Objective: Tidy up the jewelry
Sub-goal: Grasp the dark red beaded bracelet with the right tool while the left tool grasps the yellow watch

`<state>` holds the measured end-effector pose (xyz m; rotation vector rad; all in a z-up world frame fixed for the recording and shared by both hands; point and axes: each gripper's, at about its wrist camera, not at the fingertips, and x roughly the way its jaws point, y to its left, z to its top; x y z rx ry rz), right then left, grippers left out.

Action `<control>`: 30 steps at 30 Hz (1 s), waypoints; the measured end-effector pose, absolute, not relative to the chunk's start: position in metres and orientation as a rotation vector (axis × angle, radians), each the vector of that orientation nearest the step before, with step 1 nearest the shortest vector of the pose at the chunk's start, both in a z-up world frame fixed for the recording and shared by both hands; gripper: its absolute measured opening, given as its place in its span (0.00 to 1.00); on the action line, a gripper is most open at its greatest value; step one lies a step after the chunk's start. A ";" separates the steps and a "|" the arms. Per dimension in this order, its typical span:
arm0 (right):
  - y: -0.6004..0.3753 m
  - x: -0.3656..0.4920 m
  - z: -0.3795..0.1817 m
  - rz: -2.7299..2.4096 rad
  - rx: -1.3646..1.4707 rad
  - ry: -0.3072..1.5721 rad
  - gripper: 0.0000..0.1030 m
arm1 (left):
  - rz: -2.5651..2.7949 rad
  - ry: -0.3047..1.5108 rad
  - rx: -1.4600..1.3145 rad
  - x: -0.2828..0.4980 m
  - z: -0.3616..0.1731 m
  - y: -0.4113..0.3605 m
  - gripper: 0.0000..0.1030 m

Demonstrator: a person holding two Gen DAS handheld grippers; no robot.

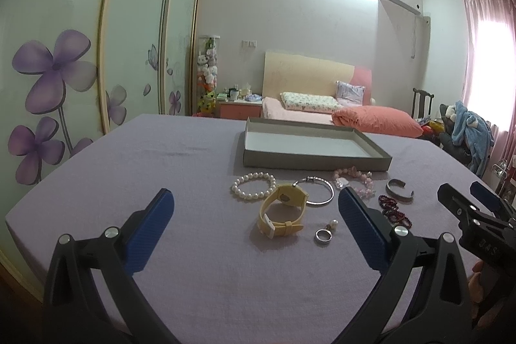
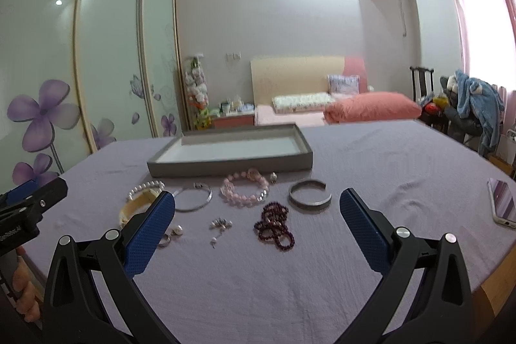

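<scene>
We see the jewelry spread on the purple-covered counter [image 2: 322,263], just in front of an open grey tray [image 2: 232,165] that holds nothing. From the right wrist view, a pink bead bracelet [image 2: 245,191] lies nearest the tray's front wall, with a thin silver bangle [image 2: 193,199] to its left and a wide silver cuff [image 2: 309,199] to its right. A dark red bead strand [image 2: 274,224] lies coiled closer to us, and beside it some small earrings [image 2: 221,224].

In the left wrist view, a white pearl bracelet [image 1: 253,186] and a yellow watch [image 1: 283,211] sit left of the bangle, the watch resting on its strap loop. A silver ring [image 1: 323,236] and a pearl earring [image 1: 332,224] lie just in front of the watch.

Our left tongs [image 1: 254,221] are spread wide and grip nothing; the watch and ring lie between the blue pads, beyond the tips. Our right tongs [image 2: 258,221] are likewise wide open and bare, with the red strand and earrings between the pads. A phone [image 2: 503,205] lies at the counter's right edge, well apart from the jewelry. Behind the counter we see a bed [image 2: 322,112].
</scene>
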<state>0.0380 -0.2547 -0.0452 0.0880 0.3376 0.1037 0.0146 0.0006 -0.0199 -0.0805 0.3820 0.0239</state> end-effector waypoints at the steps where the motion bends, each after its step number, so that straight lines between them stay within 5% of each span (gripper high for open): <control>1: -0.256 0.043 -0.048 0.104 0.089 0.360 0.98 | 0.023 0.393 -0.079 0.017 -0.022 0.000 0.96; 22: -0.255 0.147 -0.094 0.087 0.006 0.860 0.62 | -0.037 0.632 -0.077 0.095 -0.048 0.003 0.96; 27: -0.250 0.154 -0.091 0.086 -0.015 0.862 0.48 | -0.047 0.653 -0.074 0.103 -0.050 0.003 0.96; 30: -0.247 0.152 -0.089 0.121 -0.029 0.846 0.27 | -0.057 0.664 -0.066 0.108 -0.052 0.001 0.96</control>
